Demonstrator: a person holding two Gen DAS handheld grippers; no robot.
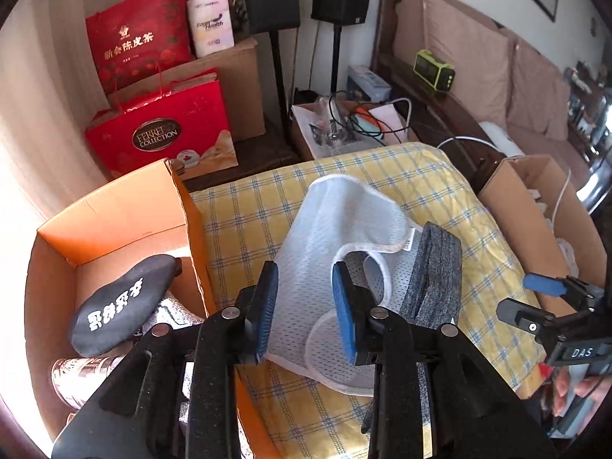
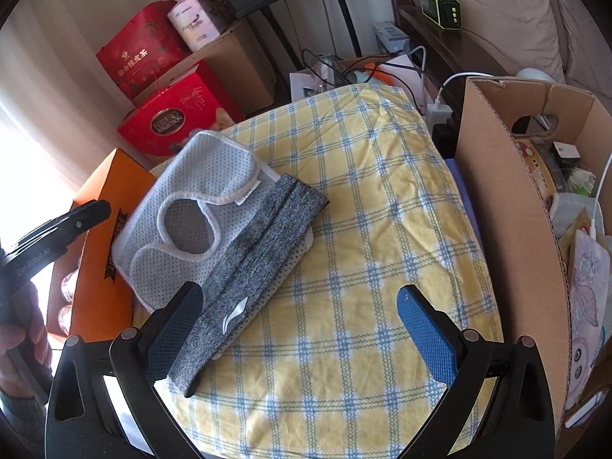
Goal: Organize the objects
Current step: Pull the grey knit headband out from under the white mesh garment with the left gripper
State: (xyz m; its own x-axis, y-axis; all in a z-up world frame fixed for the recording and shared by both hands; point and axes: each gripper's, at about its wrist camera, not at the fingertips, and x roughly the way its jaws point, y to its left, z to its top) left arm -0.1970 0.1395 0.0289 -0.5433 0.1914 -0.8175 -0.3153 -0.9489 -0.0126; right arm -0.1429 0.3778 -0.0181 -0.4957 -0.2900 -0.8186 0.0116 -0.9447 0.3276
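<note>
A pale blue mesh vest with white trim lies on the yellow checked cloth. A grey knit headband lies across its right side. My left gripper is open, its blue pads above the vest's near edge, not touching it that I can tell. My right gripper is wide open and empty, low over the cloth, its left finger next to the headband's near end.
An orange cardboard box stands left of the cloth and holds a dark pouch and a patterned can. A brown cardboard box full of items stands right. Red gift bags stand behind.
</note>
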